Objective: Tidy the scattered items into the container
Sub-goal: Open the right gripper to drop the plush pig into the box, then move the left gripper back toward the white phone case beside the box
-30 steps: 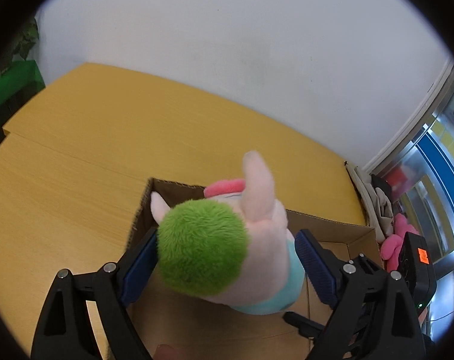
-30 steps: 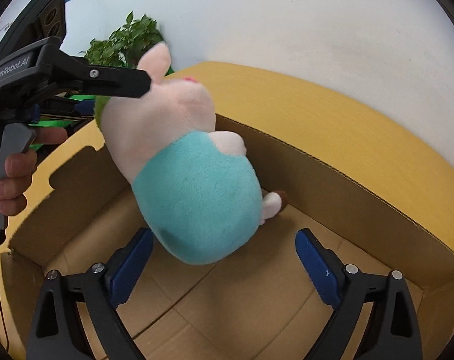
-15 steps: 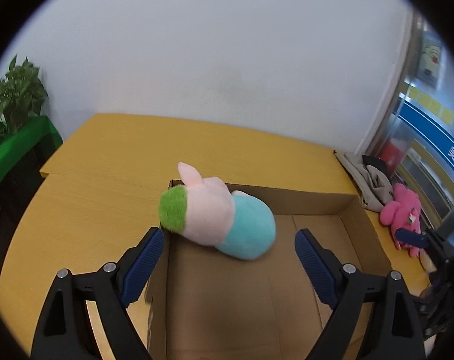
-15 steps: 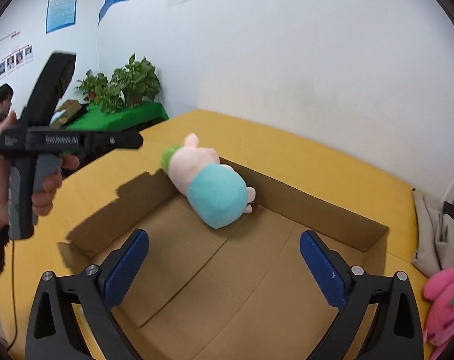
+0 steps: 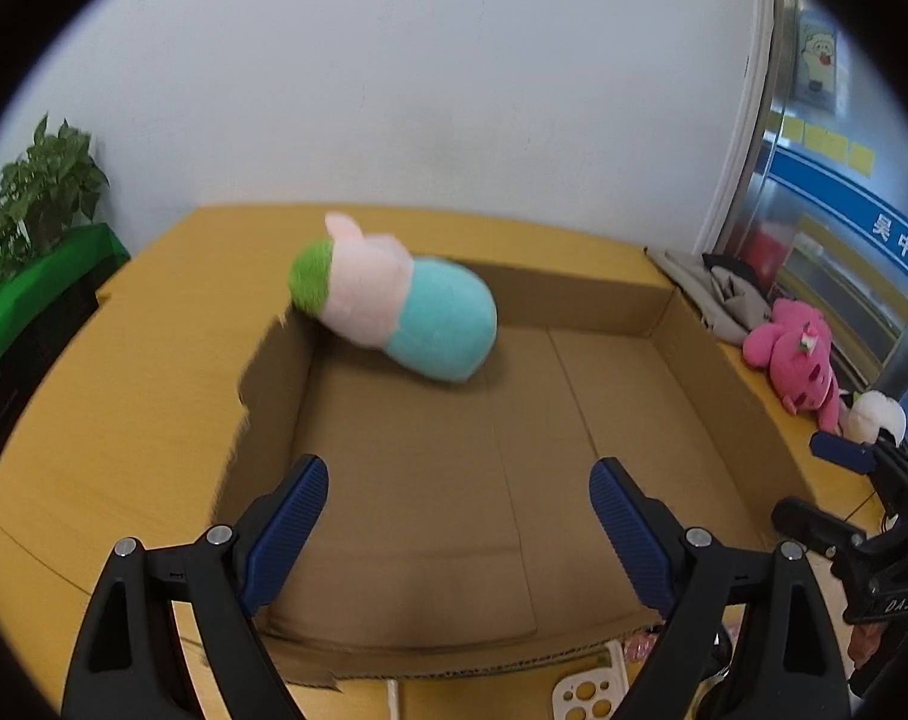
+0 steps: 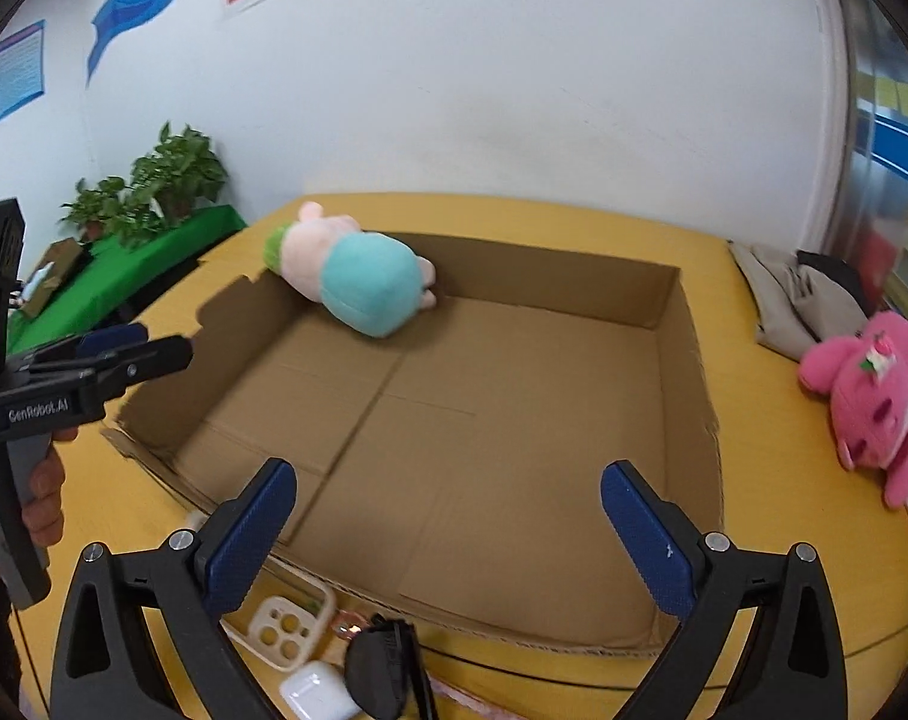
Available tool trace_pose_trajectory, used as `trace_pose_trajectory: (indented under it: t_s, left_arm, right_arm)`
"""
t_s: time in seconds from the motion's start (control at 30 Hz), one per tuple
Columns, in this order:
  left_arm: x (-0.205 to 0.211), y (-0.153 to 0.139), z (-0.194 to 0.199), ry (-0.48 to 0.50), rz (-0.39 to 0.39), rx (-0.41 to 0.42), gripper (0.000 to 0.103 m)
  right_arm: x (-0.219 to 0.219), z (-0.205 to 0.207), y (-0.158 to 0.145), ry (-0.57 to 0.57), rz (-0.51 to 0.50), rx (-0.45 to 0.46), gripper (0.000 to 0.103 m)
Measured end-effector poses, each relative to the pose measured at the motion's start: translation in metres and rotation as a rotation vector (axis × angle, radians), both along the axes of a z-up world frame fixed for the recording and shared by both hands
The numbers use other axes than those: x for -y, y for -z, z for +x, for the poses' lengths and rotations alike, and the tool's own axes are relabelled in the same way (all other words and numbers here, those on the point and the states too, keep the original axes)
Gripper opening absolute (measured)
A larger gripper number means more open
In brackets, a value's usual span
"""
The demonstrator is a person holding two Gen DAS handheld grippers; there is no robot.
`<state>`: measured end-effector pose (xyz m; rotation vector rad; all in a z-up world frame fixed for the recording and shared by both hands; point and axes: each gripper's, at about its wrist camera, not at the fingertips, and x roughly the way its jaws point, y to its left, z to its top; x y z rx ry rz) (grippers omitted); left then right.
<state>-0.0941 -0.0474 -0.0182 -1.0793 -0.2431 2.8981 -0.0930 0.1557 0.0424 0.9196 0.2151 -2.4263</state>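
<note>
Pink toy (image 6: 868, 384), at three o'clock of the box (image 6: 688, 360), looks soft, light; best gripped mid-body; both tools (image 5: 459, 510) (image 6: 448, 516) are held open, empty.

Left tool (image 5: 459, 501), right tool (image 6: 448, 504): jaws wide, empty.

The plush toy (image 6: 358, 282) at the upper left of the box has a green tuft, a pale pink head and a teal body. The box (image 6: 514, 420) is plain brown cardboard and the bench (image 6: 784, 480) is yellow-orange wood grain. At the right edge lies a hot pink plush (image 6: 868, 384) with darker pink spots. Both grippers are black with ribbed blue pads. A cream phone case (image 6: 286, 624) with yellow holes, a white earbud case (image 6: 319, 690) and a black round thing (image 6: 382, 672) sit at the lower left.
</note>
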Motion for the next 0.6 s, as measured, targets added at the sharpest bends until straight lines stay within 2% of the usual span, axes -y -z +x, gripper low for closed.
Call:
trace_pose_trajectory:
  t_s: [0.17,0.33,0.47,0.6]
  left_arm:
    - [-0.002,0.035,-0.002,-0.010,0.033,0.065,0.090]
    - [-0.001,0.063,-0.002,-0.027,0.037,0.132,0.089]
    - [-0.007,0.072,0.005,-0.020,-0.042,0.140,0.089]
    - [-0.010,0.075,0.013,-0.024,-0.052,0.143,0.089]
  right_arm:
    - [-0.010,-0.011,0.028,0.063,0.027,-0.015,0.103]
    - [-0.009,-0.020,0.064,0.095,0.071,0.027,0.103]
    - [-0.020,-0.019,0.074,0.112,0.010,0.049,0.103]
    - [-0.023,-0.010,0.076,0.107,0.015,0.022,0.103]
